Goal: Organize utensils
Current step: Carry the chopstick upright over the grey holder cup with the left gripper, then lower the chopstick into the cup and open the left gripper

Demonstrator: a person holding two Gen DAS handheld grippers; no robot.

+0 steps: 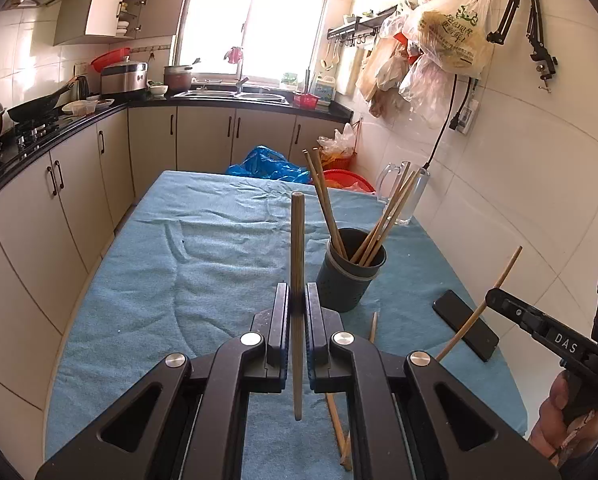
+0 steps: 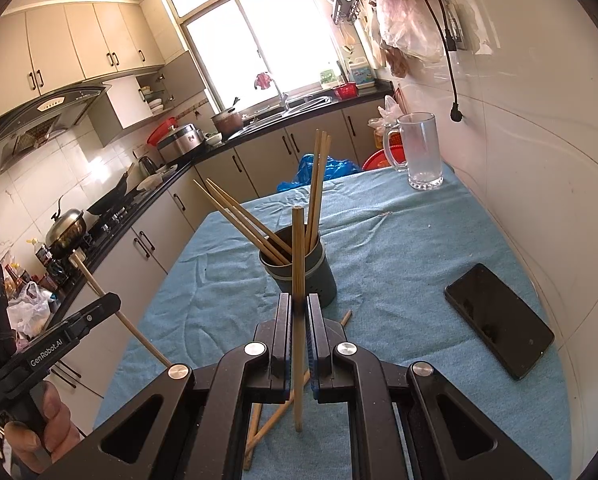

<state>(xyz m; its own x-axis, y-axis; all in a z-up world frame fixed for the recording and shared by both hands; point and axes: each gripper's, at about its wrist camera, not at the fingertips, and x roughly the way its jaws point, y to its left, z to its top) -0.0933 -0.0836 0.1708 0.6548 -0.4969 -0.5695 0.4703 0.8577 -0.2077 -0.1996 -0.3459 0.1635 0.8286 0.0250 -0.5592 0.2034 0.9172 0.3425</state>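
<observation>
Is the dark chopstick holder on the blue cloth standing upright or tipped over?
Upright. The chopstick holder stands on its base on the blue cloth with its mouth facing up, and several chopsticks lean out of it.

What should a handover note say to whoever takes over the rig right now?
Left gripper: shut on one chopstick, held upright.
Right gripper: shut on another chopstick, also upright.
Dark holder stands on the blue cloth with six chopsticks already in it.
Left to do: drop both held chopsticks into the holder, then collect the loose chopsticks on the cloth near the grippers.
Phone and glass mug sit off to the side.
</observation>
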